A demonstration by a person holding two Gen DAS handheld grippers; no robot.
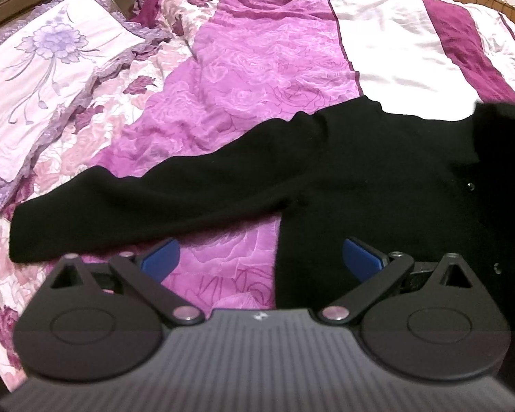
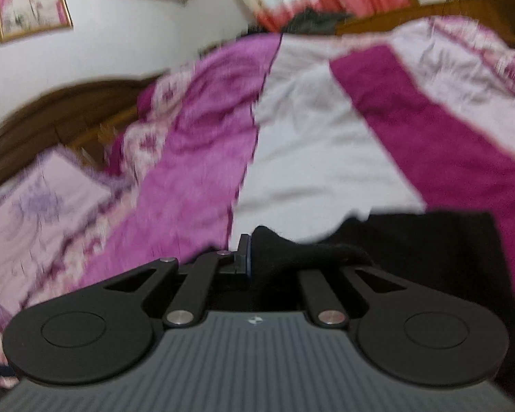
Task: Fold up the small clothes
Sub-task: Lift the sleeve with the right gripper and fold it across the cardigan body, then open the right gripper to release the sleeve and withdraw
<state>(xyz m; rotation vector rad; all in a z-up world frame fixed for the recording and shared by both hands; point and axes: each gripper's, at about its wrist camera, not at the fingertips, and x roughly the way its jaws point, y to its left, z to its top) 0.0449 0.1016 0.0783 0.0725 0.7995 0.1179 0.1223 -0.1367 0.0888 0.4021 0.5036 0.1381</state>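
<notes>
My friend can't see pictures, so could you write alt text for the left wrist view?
A black sweater lies on a pink and purple floral bedspread, one sleeve stretched out to the left. The left gripper hovers with its blue-tipped fingers open above the sweater's edge. A lilac flowered pillow lies at the upper left.

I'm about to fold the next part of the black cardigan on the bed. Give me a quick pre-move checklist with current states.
1. Right gripper shut on black cardigan fabric: ok.
2. Left gripper open and empty, ready to grasp: ok.
3. Left sleeve lies spread flat on the bedspread: ok.
4. Sleeve cuff within the left gripper's reach, beside its left finger: ok, likely.
5. Which part of the cardigan the right gripper holds: cannot tell, the view is blurred.
6. Pillow apart from the cardigan: ok.
</notes>
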